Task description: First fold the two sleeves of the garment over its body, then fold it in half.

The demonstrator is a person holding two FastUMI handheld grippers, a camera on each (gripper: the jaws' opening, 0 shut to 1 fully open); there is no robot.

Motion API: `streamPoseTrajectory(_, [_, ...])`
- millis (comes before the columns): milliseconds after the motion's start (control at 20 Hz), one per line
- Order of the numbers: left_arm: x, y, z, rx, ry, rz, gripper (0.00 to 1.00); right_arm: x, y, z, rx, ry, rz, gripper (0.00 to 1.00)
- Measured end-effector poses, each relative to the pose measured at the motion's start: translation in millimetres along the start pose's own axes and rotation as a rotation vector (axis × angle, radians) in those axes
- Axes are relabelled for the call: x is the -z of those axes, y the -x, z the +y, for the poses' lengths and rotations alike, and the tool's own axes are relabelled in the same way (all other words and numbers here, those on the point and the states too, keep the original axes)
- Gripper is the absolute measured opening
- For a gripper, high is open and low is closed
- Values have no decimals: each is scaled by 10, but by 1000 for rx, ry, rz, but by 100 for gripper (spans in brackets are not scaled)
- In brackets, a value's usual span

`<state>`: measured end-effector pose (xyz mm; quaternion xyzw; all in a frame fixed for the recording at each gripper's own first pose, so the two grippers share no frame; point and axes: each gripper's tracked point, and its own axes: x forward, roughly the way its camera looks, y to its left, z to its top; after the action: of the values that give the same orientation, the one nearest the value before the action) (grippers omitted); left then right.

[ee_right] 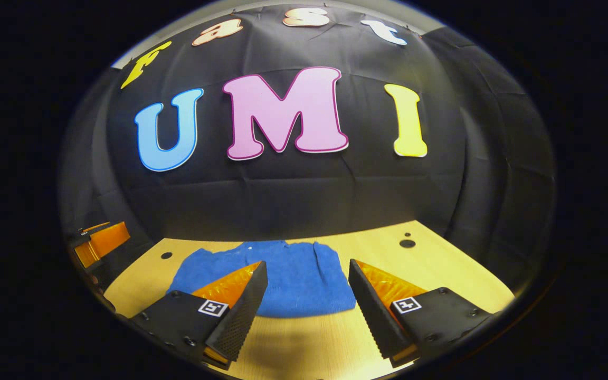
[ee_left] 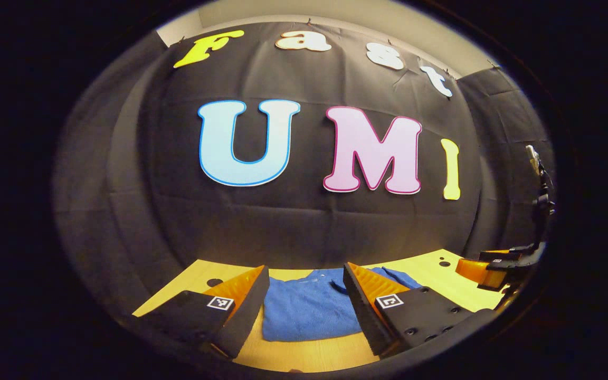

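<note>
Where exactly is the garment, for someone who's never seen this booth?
Find the wooden table in front of the black cloth wall. The garment lies flat on it, ahead of both open grippers. It is the one blue knit piece on the pale wood.

You're working in a staged recording booth, not a home: black cloth wall hung as a backdrop, pinned at its top edge, pale room wall above it. A light wooden table with round holes drilled in it stands against the cloth.
</note>
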<state>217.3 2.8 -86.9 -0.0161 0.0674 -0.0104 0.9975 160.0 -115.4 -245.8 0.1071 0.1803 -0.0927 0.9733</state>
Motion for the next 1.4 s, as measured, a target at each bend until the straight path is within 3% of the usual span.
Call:
streamPoseTrajectory(100, [49,430,-48,-6,50,3,80,40,344,22,-10,-20,30,97])
streamPoseTrajectory(300, [210,1204,-65,-38,69,24,80,-15,979,101,-39,52,38,97])
streamPoseTrajectory(500, [391,1990,-393,30,169,148,80,29,1754,254,-95,85,77,97])
streamPoseTrajectory(600, [403,2234,-407,28,153,165,80,58,2133,328,-116,101,86,97])
streamPoseTrajectory(900, [-274,2534,-501,32,48,44,80,-23,2845,464,-149,121,31,97])
streamPoseTrajectory(1250, [-807,2588,-955,118,-37,-75,80,-687,3001,587,-178,155,-140,97])
streamPoseTrajectory(1400, [-941,2543,-1014,116,-24,-86,80,-886,2978,594,-181,168,-199,96])
